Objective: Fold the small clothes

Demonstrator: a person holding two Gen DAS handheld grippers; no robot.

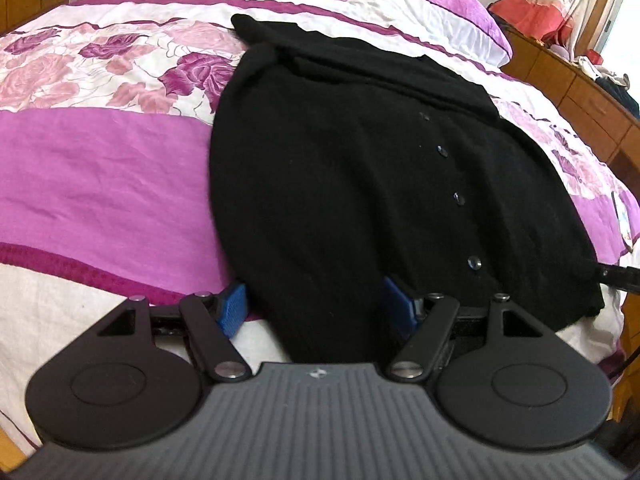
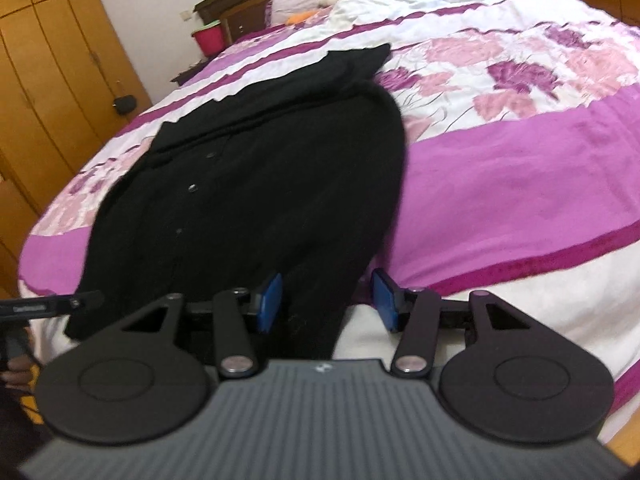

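A bed (image 1: 92,168) with a pink and white flowered cover fills both views. On it a black cardigan (image 1: 340,184) lies spread lengthwise, its near hem hanging at the bed's edge and its buttons (image 1: 458,198) running up the front. The knit looks soft, light and limp, likely to sag and slide when lifted, so the hem corners seem the best hold. The left gripper (image 1: 314,309) and right gripper (image 2: 326,298) each straddle a hem corner, fingers apart, not pinching it.

free: bedspread (image 1: 100,168) beside cardigan (image 1: 340,184) | obstacle: none
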